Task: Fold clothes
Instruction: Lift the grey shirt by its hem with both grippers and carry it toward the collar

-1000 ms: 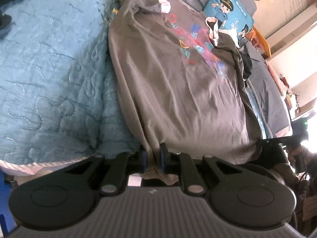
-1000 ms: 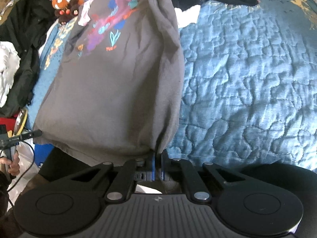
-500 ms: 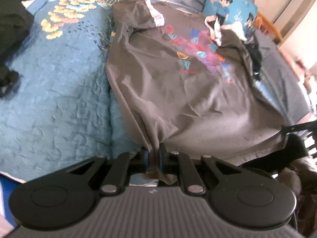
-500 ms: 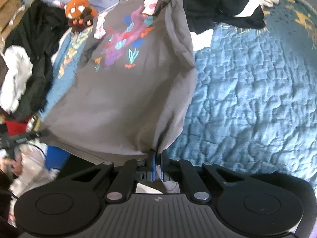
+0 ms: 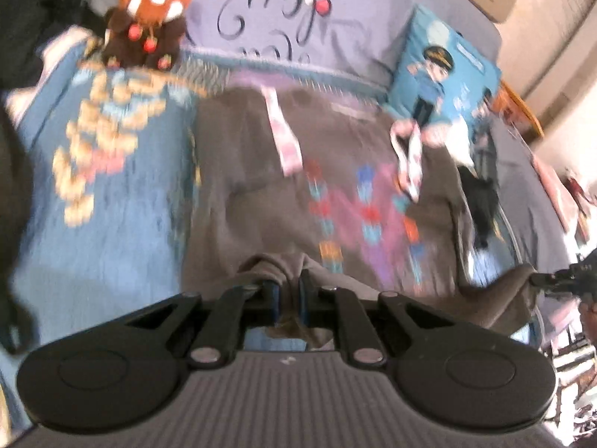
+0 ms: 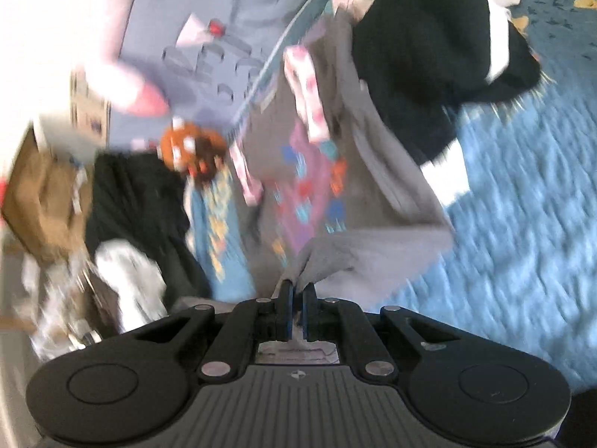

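A grey T-shirt [image 5: 253, 194] with a colourful print and pink-white sleeve cuffs lies on a blue quilted bedspread [image 5: 112, 231]. My left gripper [image 5: 286, 291] is shut on a bunched corner of its hem, lifted over the shirt's body. In the right wrist view the same grey T-shirt [image 6: 377, 186] runs away from me, and my right gripper [image 6: 295, 300] is shut on the other hem corner, with the hem doubled toward the print. Both views are blurred by motion.
A red panda plush [image 5: 149, 15] and a lilac pillow [image 5: 298, 11] sit at the bed's head, a blue cartoon cushion [image 5: 444, 71] to the right. A black-and-white garment [image 6: 440, 48] lies beside the shirt. Dark and white clothes [image 6: 134, 224] pile at the left.
Both grippers have swung forward toward the head of the bed, carrying the shirt's hem up over its body. The hem now lies near the print.
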`<state>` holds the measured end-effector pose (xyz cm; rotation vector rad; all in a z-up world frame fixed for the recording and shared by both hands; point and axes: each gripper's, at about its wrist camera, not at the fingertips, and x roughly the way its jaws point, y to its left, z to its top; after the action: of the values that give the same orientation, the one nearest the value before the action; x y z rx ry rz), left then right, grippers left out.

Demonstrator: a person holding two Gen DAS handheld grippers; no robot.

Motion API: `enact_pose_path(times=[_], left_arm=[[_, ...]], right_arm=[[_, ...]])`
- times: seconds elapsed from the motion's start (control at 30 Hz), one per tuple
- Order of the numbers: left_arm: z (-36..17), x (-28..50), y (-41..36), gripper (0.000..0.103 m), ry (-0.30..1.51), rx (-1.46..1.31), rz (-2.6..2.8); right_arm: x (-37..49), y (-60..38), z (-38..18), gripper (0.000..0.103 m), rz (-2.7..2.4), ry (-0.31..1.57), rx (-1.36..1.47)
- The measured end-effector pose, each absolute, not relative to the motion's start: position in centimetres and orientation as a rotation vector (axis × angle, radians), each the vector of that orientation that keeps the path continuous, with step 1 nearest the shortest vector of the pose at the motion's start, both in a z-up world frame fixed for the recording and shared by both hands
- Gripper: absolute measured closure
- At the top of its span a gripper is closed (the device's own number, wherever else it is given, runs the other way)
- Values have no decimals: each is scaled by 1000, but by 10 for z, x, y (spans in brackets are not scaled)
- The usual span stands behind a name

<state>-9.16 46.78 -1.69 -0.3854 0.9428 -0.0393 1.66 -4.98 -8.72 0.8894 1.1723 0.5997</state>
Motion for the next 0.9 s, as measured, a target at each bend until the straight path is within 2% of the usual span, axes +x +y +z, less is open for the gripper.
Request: enact_pose_path(times=[0.17,0.33,0.63,0.73,0.83,0.9], left_arm=[[-9,19,501,92,945,-374,68],[-28,115,533,91,971,-418,160],[-80,226,538,89,1064,-484,240],[-96,242,541,77,1083,-538,261],[-99,250,539,70,1077,-523,283],[-95,254,538,60,1059,-501,295]], right_arm=[[97,-43,-80,99,520,1093,1010],[174,-30,-87,99,432,1053,1063],[238,-14,-109,99,266,1021,1078],[241,-18,-114,95,214,1011,1100],[246,-22,-114,93,207,988,1094],[248,-24,-113,90,208,964,1097]])
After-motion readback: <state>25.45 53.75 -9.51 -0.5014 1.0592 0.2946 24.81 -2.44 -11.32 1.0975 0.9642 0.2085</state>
